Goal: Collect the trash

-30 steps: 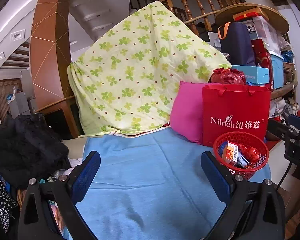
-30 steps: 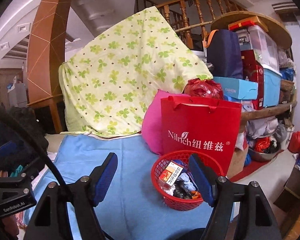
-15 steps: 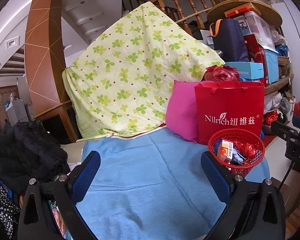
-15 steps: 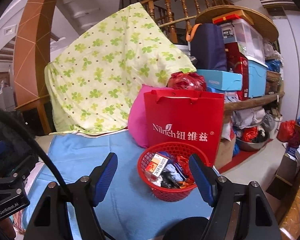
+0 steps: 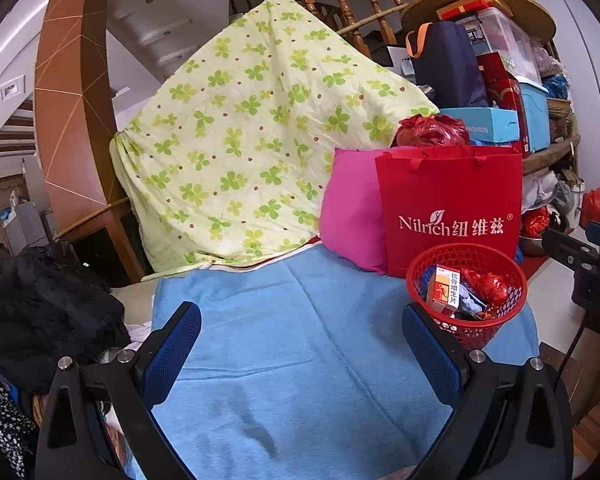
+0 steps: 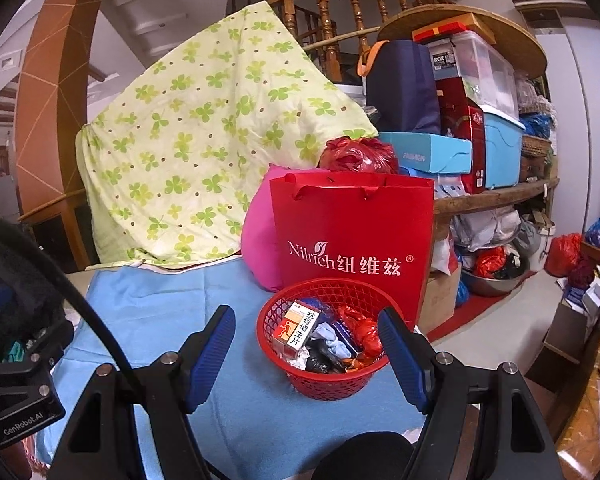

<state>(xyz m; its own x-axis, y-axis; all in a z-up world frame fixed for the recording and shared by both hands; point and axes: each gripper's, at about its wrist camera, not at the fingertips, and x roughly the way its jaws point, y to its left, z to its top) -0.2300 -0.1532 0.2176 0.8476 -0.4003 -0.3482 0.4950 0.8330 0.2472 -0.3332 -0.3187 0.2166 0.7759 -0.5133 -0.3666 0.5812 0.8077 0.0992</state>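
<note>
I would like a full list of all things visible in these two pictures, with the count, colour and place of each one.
basket: one, red mesh, on the blue cloth, holding trash
medicine box: one, orange and white, in the basket
blue cloth: one, covering the surface
paper bag: one, red, behind the basket
pillow: one, pink, left of the bag
quilt: one, green clover print, behind
left gripper: blue pads, open, empty
right gripper: blue pads, open, empty, before the basket

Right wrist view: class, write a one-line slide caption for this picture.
Open right gripper faces a red mesh basket of trash on a blue cloth, before a red shopping bag.
</note>
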